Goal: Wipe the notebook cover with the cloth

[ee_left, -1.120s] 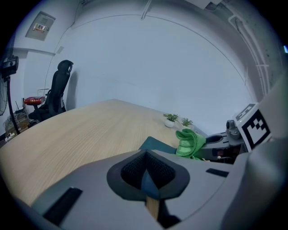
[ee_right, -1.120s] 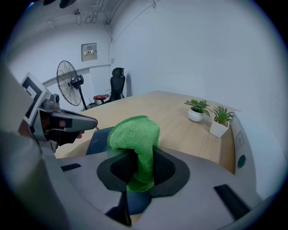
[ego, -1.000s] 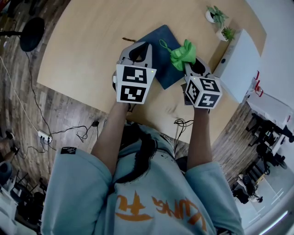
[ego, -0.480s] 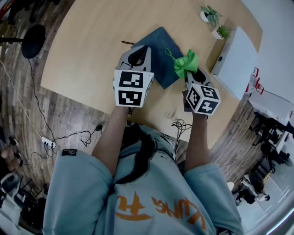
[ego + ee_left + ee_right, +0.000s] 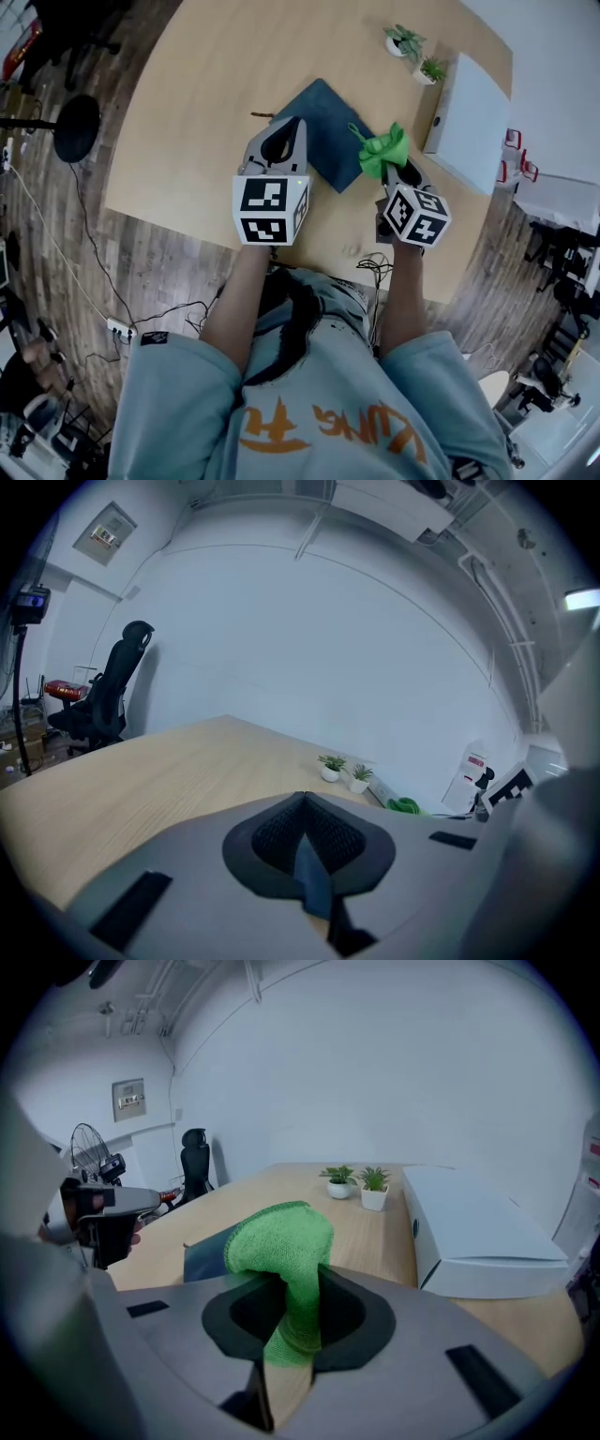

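**Head view.** Table (image 5: 187,112), wood. Notebook (image 5: 328,122), dark blue, lying flat right of the table's middle. Left gripper (image 5: 292,127) is over the notebook's near left edge; whether it touches cannot be told. Right gripper (image 5: 397,167) is at the notebook's right corner, with a green cloth (image 5: 384,152) bunched at its tip. Two plants (image 5: 405,41) and a white box (image 5: 464,117) stand at the table's far right corner.

**Left gripper view.** Jaws closed tip to tip, nothing gripped. The notebook's blue shows beneath them.

**Right gripper view.** Jaws clamped on the cloth, which stands up in a fold. The notebook lies beyond it, to the left.
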`<state>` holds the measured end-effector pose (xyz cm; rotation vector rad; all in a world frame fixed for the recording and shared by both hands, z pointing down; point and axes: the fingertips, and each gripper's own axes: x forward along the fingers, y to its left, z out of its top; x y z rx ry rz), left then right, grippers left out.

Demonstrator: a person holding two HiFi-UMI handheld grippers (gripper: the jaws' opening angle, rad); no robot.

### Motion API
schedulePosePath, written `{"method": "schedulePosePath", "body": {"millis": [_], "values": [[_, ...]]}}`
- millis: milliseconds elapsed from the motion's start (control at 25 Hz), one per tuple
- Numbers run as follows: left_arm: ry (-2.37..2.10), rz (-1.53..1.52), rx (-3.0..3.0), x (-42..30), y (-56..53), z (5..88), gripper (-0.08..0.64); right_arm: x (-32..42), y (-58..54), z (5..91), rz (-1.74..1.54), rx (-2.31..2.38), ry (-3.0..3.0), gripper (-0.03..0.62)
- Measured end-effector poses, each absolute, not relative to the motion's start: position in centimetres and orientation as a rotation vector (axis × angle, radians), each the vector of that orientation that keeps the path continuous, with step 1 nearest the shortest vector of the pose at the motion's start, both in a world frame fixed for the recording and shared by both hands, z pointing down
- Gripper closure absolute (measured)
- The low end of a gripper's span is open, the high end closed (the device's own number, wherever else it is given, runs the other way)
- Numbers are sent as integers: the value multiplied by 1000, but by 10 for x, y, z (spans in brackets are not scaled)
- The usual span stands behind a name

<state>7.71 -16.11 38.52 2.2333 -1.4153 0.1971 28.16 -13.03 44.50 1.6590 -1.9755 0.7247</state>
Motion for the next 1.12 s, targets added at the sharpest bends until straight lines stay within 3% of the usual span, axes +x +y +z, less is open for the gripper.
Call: {"method": "schedulePosePath", "body": {"millis": [680, 1120], "values": [[-1577, 32, 2354, 48, -147, 288, 543, 253, -128, 302, 495, 1838, -2391, 526], [-1624, 14, 2587, 86, -140, 188, 543, 266, -124, 218, 412, 1937, -2536, 526]]}}
